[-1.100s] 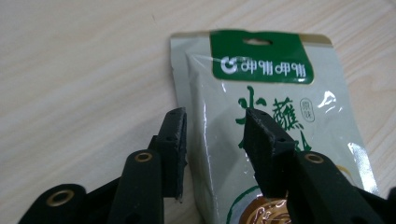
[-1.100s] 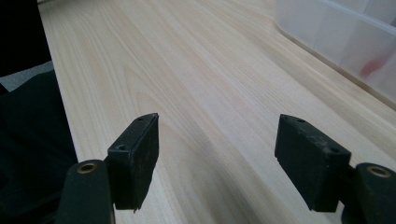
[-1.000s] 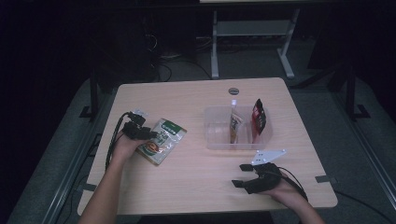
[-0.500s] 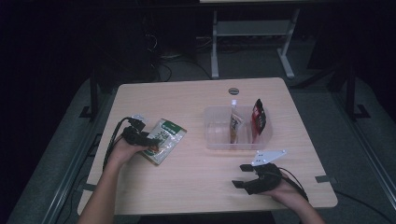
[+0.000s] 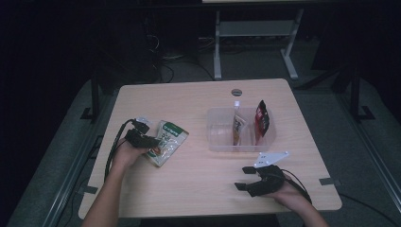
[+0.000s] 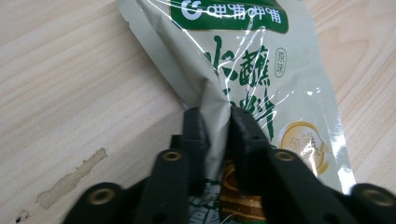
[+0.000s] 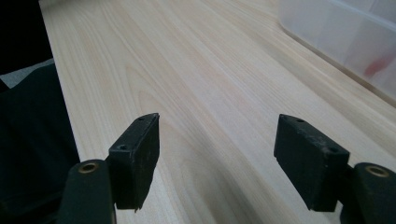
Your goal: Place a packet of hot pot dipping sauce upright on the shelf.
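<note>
Between the jaws of the left gripper (image 6: 215, 123), which have just been closing, a raised fold of the green snack packet (image 6: 252, 70) is pinched, while the rest of the packet is laid flat on the wooden table (image 5: 189, 189) at its left side. Nearer the front right edge, the right gripper (image 7: 217, 156) is held low over bare wood with its jaws well apart and nothing between them. Beyond it, a clear plastic bin (image 5: 217, 130) holding two more packets is seen.

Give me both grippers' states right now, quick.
Left gripper: jaws just closed, pinching a fold of the green snack packet.
Right gripper: open, holding nothing, over the table.
</note>
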Demonstrator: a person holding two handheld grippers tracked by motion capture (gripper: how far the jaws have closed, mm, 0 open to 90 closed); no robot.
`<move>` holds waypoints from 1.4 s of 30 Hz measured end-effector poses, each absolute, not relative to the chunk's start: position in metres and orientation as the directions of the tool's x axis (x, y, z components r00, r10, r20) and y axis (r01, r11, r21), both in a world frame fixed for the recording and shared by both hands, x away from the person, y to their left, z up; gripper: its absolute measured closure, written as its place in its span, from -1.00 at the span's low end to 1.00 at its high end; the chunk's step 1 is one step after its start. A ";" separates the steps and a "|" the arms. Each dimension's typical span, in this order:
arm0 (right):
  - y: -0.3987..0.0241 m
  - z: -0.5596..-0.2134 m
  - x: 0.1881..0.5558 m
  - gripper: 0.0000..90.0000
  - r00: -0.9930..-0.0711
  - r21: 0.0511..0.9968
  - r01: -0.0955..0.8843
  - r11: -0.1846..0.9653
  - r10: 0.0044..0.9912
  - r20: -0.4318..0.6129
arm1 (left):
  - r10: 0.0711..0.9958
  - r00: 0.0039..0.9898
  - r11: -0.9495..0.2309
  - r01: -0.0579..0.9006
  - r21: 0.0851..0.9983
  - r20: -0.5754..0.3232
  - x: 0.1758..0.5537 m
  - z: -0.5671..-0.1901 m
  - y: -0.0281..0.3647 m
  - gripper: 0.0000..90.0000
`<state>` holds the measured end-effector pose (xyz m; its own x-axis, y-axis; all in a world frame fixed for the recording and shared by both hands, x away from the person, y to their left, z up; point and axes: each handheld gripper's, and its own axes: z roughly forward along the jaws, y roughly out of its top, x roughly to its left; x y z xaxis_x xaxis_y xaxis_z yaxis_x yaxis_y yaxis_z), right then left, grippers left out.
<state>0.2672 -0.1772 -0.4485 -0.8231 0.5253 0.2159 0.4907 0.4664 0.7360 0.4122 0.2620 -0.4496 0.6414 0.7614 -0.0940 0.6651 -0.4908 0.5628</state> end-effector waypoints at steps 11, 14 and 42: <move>-0.182 -0.442 0.273 -0.48 -0.801 0.738 0.516 0.434 0.551 0.236 | 0.732 0.654 -0.442 0.669 0.598 -0.191 0.410 -0.442 0.270 0.99; -0.182 -0.442 0.274 -0.50 -0.788 0.731 0.531 0.428 0.567 0.241 | 0.688 0.696 -0.459 0.637 0.619 -0.207 0.402 -0.432 0.269 0.99; -0.157 -0.427 0.283 -0.41 -0.824 0.757 0.517 0.399 0.470 0.315 | 0.417 0.882 -0.533 0.431 0.728 -0.217 0.312 -0.390 0.243 0.99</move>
